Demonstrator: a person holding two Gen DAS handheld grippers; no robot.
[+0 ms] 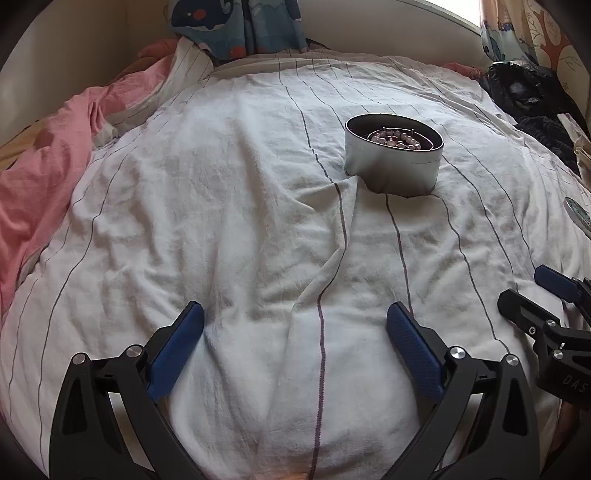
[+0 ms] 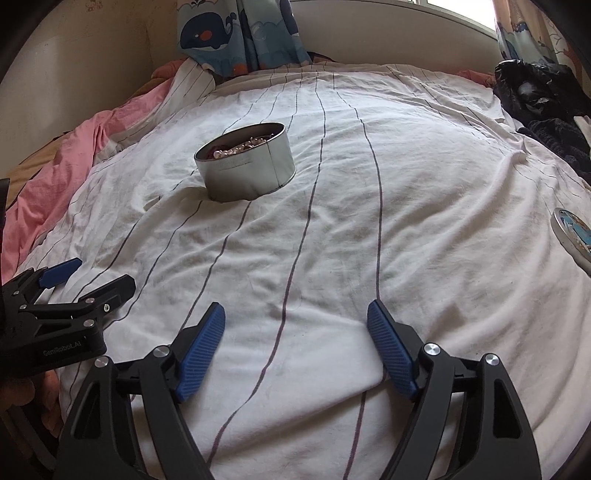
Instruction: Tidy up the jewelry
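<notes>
Jaws of the left gripper [image 1: 295, 325] stand wide apart in the left wrist view, nothing between the blue pads [image 1: 177, 354], only wrinkled striped bedsheet [image 1: 240, 206] beneath. Landmark: round metal tin [image 1: 393, 162], upright on the sheet, lid off. It sits beyond the left gripper and a little to its right, well apart from it. Inside the tin lies a coil of pale pink beads [image 1: 397, 140], a bracelet or necklace, cannot tell which. A fold of sheet rises against the tin's near wall. Right of the tin, at the frame edge, part of a round lid [image 1: 578, 214] lies flat on the sheet. Far right of the tin, dark clothing [image 1: 532, 96] is heaped at the bed's edge. Left of the tin, a pink quilt [image 1: 44, 177] is bunched along the bed's side. Behind the tin hangs a whale-print curtain [image 1: 229, 26]. The right gripper [image 1: 524, 291] enters low at the right edge, nearer than the tin, its jaws apart.

Right wrist view: jaws of the right gripper [image 2: 295, 325] also open, empty, blue pads [image 2: 201, 354] spread over bare sheet [image 2: 424, 184]. The tin [image 2: 245, 162] is ahead and left of it, well apart, beads [image 2: 245, 144] visible over the rim. The lid [image 2: 572, 232] lies far right of the tin. The left gripper [image 2: 96, 277] shows below-left of the tin, open, with a person's fingers [image 2: 18, 395] under its body.
</notes>
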